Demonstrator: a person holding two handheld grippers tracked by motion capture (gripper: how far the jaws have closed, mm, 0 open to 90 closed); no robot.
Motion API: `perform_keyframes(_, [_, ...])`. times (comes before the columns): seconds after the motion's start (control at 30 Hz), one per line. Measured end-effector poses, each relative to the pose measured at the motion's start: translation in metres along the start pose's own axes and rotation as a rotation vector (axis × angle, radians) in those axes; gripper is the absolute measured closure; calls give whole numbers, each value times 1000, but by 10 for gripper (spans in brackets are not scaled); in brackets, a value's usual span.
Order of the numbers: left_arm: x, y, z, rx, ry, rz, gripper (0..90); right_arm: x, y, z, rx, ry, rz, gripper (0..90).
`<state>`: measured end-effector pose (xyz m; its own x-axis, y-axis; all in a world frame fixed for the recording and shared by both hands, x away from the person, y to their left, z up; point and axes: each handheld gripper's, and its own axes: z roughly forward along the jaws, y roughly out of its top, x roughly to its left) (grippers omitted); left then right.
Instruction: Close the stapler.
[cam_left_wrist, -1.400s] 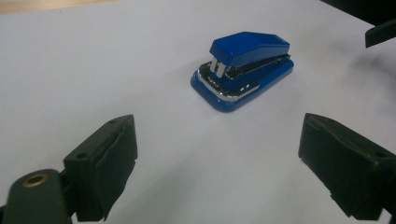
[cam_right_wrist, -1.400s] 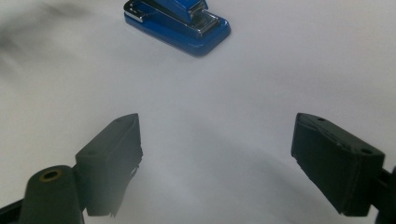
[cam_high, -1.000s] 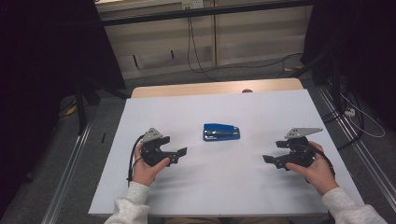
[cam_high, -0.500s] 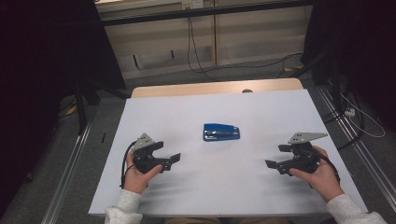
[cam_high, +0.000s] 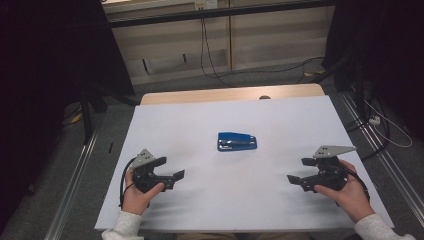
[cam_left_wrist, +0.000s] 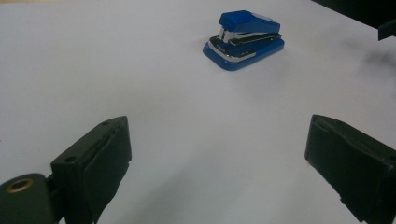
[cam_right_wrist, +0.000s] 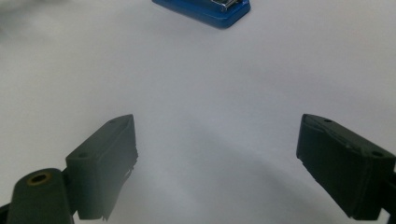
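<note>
A small blue stapler (cam_high: 237, 141) lies flat near the middle of the white tabletop (cam_high: 280, 120). It shows again in the left gripper view as the stapler (cam_left_wrist: 243, 40) with a chrome strip, and at the top edge of the right gripper view as the stapler (cam_right_wrist: 205, 9). My left gripper (cam_high: 171, 168) rests low at the front left, held in a hand, jaws wide apart and empty. My right gripper (cam_high: 299, 171) sits at the front right, also open with nothing between its jaws. Both point inward toward the stapler and stand well short of it.
A bare wooden strip (cam_high: 230, 94) runs along the table's far edge. Metal rails (cam_high: 75, 175) flank the table on the floor, and cables (cam_high: 385, 125) trail at the right. White surface lies between the two grippers.
Both hands have drawn back toward the table's front edge; the left gripper also shifted leftward. The stapler has stayed where it was.
</note>
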<state>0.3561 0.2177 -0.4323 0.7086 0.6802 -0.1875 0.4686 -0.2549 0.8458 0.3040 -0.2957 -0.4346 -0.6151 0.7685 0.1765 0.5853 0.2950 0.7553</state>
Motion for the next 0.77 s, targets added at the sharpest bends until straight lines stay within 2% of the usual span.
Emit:
perform_keyframes(0.23, [5, -7, -13, -6, 14, -15, 73, 0, -1, -1, -1, -2, -4, 119])
perform_keyframes(0.47, [8, -14, -21, -3, 17, -9, 73, 0, -1, 0, 6, 1, -6, 119])
perform_keyframes(0.77, [8, -16, -22, 6, 10, -5, 72, 1, 0, 0, 4, 5, -14, 119])
